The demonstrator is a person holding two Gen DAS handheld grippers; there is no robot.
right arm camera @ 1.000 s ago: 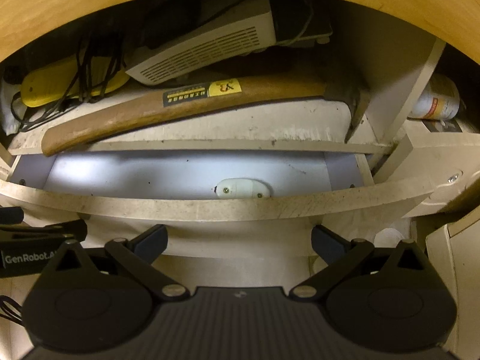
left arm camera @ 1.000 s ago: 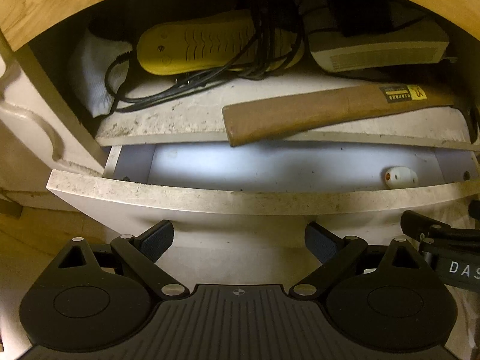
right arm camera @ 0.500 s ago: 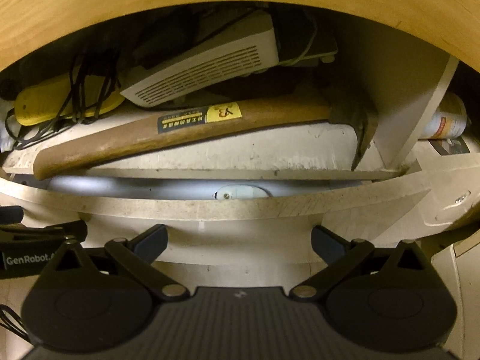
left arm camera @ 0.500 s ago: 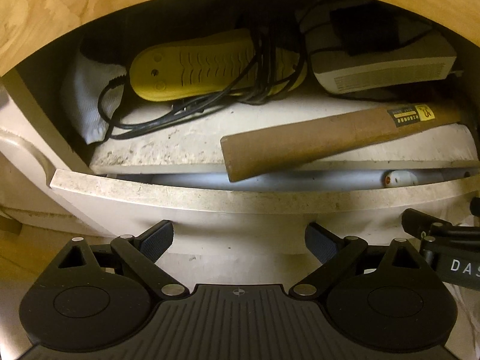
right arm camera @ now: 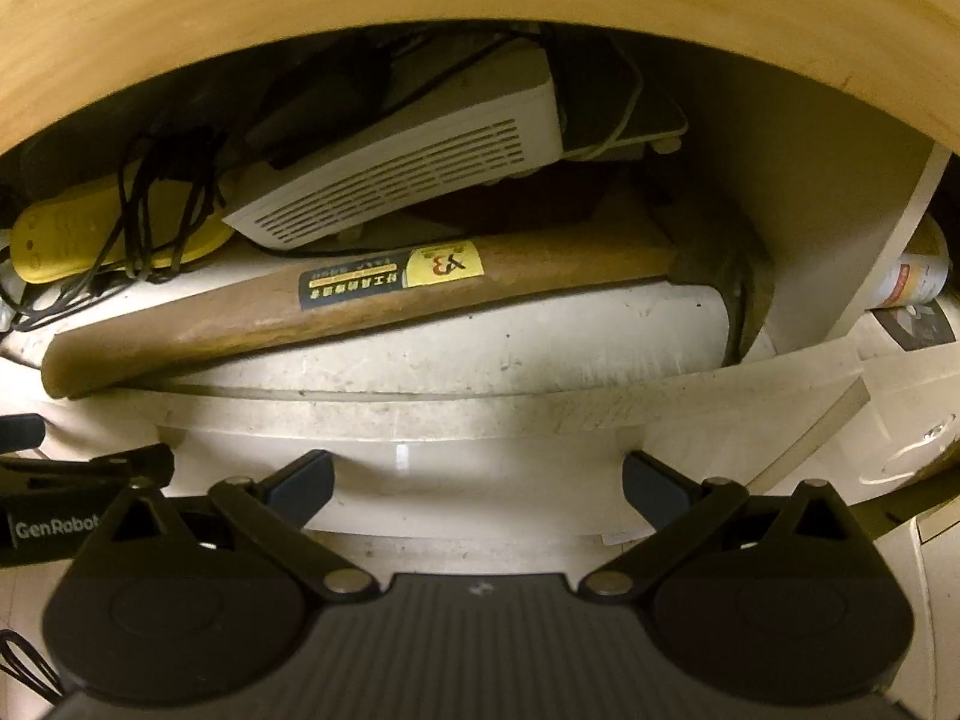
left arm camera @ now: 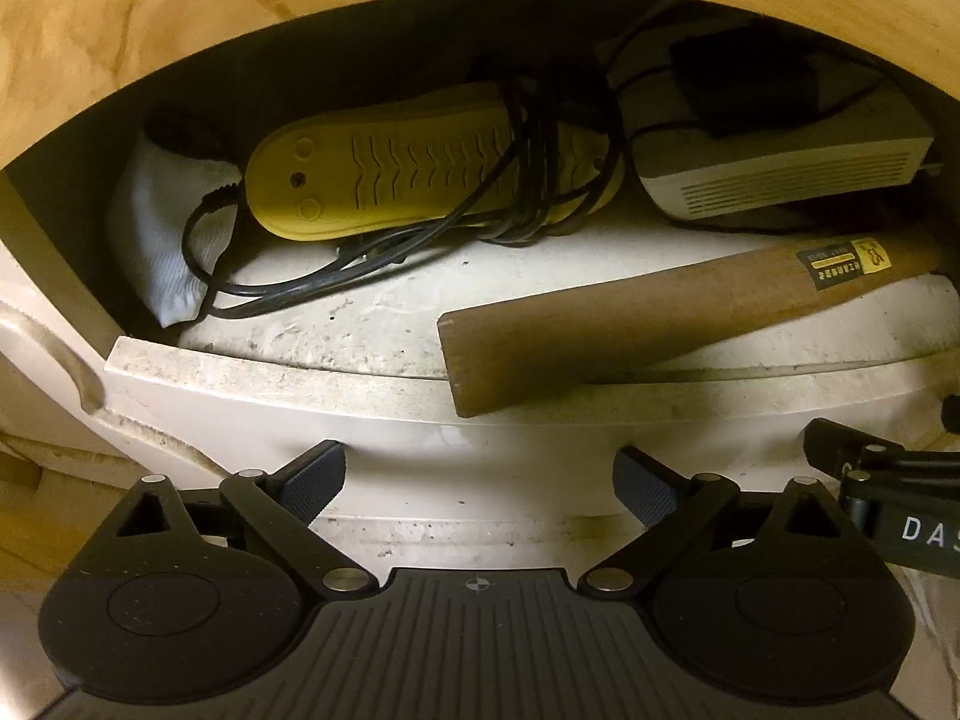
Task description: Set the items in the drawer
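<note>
Drawer (left arm camera: 480, 438) now pushed shut, scuffed white front, both claws released, empty.

Grubby white shelf (left arm camera: 372, 324) sits right ahead of the tool, above it. On it: a wooden-handled hammer (right arm camera: 360, 306) lying across the front, a yellow slipper-shaped thing (left arm camera: 408, 162) tangled in black cord (left arm camera: 336, 264) further back left, and a white vented box (right arm camera: 408, 168) behind the hammer.

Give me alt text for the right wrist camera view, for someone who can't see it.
The open right gripper faces a closed white drawer front. On the shelf above lies a wooden-handled hammer, with a white vented box and a yellow device wrapped in black cord behind it.
</note>
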